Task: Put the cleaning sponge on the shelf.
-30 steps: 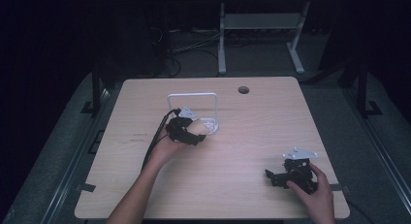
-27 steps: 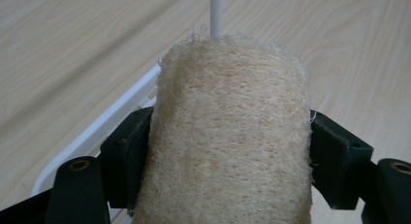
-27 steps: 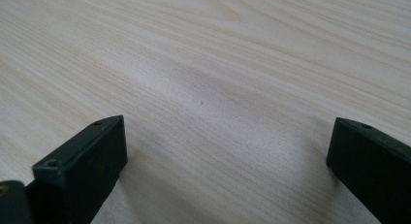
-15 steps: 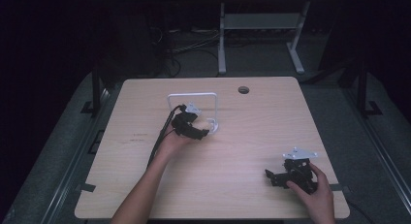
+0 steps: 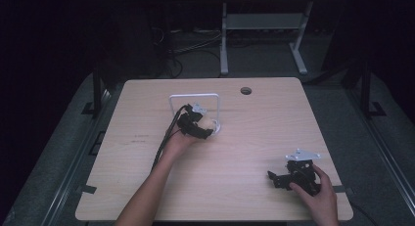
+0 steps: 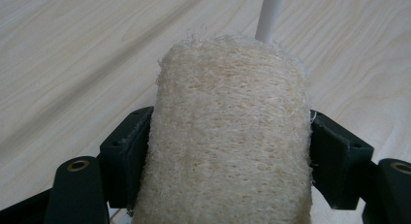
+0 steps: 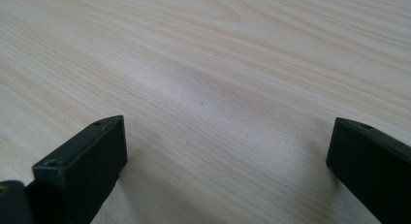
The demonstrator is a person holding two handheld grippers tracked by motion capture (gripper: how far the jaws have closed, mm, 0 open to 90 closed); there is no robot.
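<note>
Gripping a pale, fibrous loofah sponge (image 6: pixel 230 136), the left gripper (image 5: pixel 199 130) holds it just in front of a white wire stand (image 5: pixel 194 96), the landmark for everything here. In the left gripper view the two black jaws press against the sponge's sides, set fairly wide because the sponge is bulky, and one white post of the stand rises just behind it. The stand sits upright on the far middle of a light wooden table (image 5: pixel 254 152), and the sponge is low beside the stand's right foot. Well apart from the stand, toward the near right corner, the right gripper (image 5: pixel 280 179) rests close to the tabletop with its jaws spread wide and nothing between them. The likely risk is the soft sponge catching on the thin post and tipping or dragging the light stand, or the springy fibres slipping out of the grip if it loosens.
</note>
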